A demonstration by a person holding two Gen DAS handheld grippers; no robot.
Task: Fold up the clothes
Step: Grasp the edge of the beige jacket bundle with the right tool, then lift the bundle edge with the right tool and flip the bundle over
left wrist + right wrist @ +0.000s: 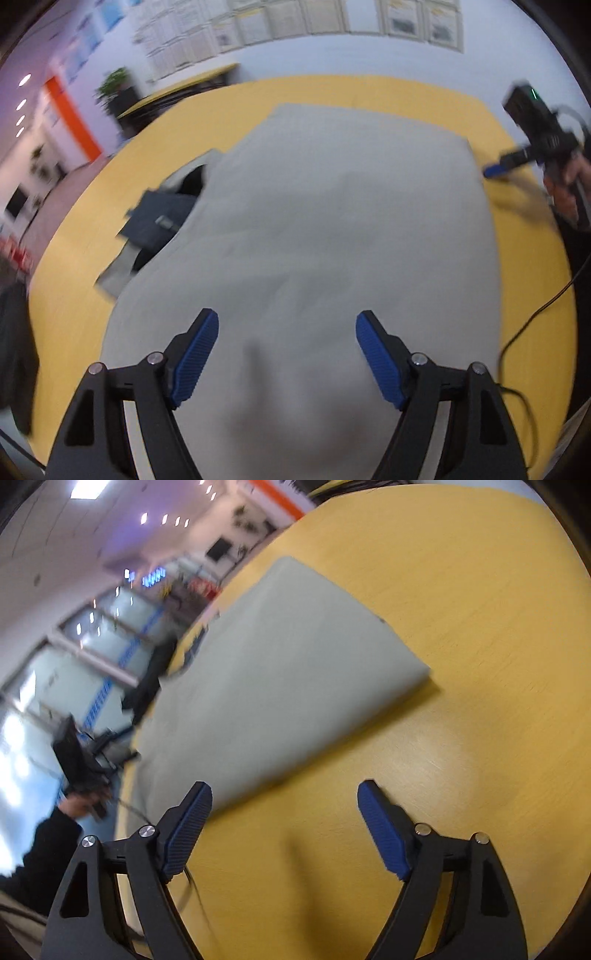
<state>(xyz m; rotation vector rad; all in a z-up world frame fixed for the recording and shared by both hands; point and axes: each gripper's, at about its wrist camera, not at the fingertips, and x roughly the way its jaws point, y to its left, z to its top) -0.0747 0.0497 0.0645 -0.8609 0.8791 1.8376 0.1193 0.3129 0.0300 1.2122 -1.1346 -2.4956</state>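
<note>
A light grey garment (332, 221) lies folded flat on the yellow table (528, 258). Its dark collar lining and label (162, 218) show at the left edge. My left gripper (287, 325) is open and empty, hovering over the garment's near part. My right gripper (285, 797) is open and empty above bare table, just off the garment's near folded edge (280, 686). The right gripper also shows in the left wrist view (495, 170) beside the garment's far right corner. The left gripper shows in the right wrist view (85, 764) at the left, blurred.
A black cable (524, 332) trails over the table's right side. A dark cloth (14, 354) hangs at the table's left edge. A second yellow table (192, 83) and a potted plant (114, 88) stand beyond.
</note>
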